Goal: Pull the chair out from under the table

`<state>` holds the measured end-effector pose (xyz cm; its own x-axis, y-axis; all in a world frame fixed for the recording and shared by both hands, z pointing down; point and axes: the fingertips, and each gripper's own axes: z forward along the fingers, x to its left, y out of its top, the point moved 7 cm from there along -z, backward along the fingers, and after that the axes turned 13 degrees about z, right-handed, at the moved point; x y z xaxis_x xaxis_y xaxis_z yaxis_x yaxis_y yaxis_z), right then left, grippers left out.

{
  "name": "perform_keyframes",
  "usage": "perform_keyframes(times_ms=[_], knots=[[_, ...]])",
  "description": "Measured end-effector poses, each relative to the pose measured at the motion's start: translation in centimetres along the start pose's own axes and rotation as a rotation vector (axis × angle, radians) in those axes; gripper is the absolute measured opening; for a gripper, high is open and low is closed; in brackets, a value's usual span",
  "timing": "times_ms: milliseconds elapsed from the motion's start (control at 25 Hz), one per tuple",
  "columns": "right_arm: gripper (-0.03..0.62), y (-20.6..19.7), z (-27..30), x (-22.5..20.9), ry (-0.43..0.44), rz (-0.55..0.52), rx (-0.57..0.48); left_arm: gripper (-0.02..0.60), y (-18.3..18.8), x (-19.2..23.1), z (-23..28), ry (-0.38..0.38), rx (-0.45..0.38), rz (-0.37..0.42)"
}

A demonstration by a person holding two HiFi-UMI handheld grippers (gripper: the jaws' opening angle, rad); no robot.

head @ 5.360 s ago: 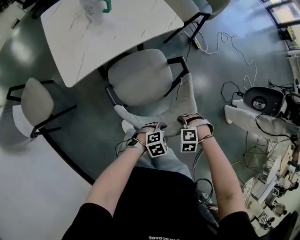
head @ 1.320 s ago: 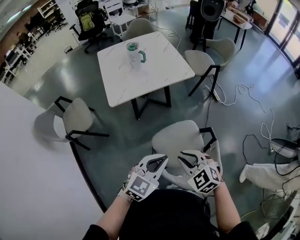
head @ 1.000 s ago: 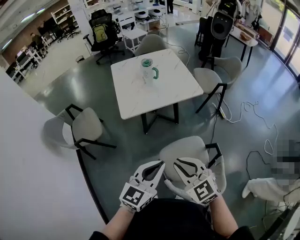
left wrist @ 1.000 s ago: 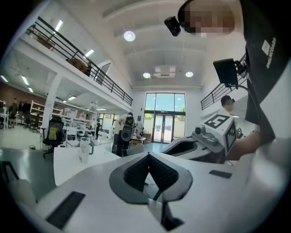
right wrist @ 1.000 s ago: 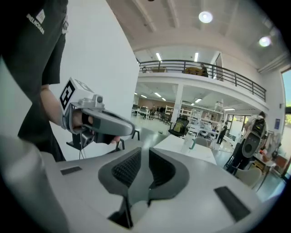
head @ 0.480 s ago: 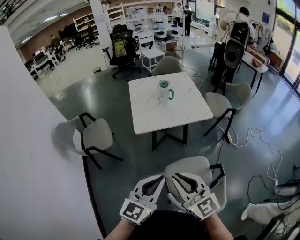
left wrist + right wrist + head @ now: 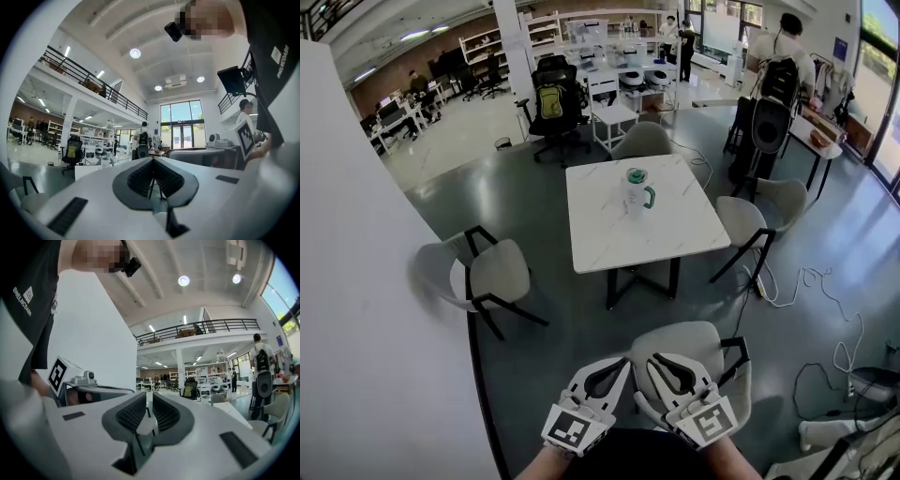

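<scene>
The grey chair [image 7: 682, 343] with black legs stands out in front of the white marble table [image 7: 609, 234], with floor between them. A clear jug [image 7: 637, 191] with a green handle stands on the table. Both grippers hover level above the near edge of the seat and touch nothing. My left gripper [image 7: 622, 364] [image 7: 152, 161] is shut, its pads meeting with nothing in them. My right gripper [image 7: 648, 363] [image 7: 149, 397] is all but closed, a thin slit between its pads and nothing inside. The chair's backrest [image 7: 737, 386] shows to the right of the right gripper.
Grey chairs stand at the table's left [image 7: 492, 272], right [image 7: 766, 210] and far side [image 7: 642, 141]. A white wall [image 7: 366, 309] runs close along the left. Cables [image 7: 825, 291] lie on the floor at right. A black office chair [image 7: 555, 108] and people are farther back.
The chair, once partly under the table with both grippers at its backrest, now stands away from it. Over the last second the view tilted up and both grippers rose slightly, holding nothing.
</scene>
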<state>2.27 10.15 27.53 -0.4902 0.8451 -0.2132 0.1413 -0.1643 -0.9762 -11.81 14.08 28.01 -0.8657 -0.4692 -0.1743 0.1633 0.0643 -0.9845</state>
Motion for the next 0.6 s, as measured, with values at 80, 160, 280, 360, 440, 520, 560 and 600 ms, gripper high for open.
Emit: perform_keyframes(times_ms=[80,160,280,360,440,520,560,600], knots=[[0.052,-0.21,-0.16,-0.02,-0.001,0.022,-0.001,0.005,-0.13,-0.11,-0.09,0.002,0.002,0.004],[0.052,-0.50,-0.35,-0.20,0.001,0.056,-0.001,0.006,-0.17,-0.31,-0.03,-0.001,0.008,0.013],[0.052,-0.69,-0.56,-0.41,0.002,0.068,0.006,0.006,-0.34,-0.52,0.06,0.007,0.015,0.008],[0.052,-0.54,-0.65,-0.43,0.002,0.063,0.001,0.006,-0.31,-0.46,0.09,0.016,0.010,0.005],[0.052,-0.46,-0.67,-0.51,0.001,0.062,-0.003,0.006,-0.45,-0.40,0.12,0.020,0.012,0.007],[0.052,-0.56,-0.64,-0.55,0.001,0.066,0.001,0.006,-0.64,-0.44,0.13,0.016,0.020,0.004],[0.052,-0.62,-0.62,-0.53,0.002,0.068,0.006,0.006,-0.62,-0.48,0.15,0.012,0.022,0.004],[0.052,-0.70,-0.61,-0.50,0.004,0.068,0.010,0.006,-0.53,-0.53,0.18,0.005,0.024,0.005]])
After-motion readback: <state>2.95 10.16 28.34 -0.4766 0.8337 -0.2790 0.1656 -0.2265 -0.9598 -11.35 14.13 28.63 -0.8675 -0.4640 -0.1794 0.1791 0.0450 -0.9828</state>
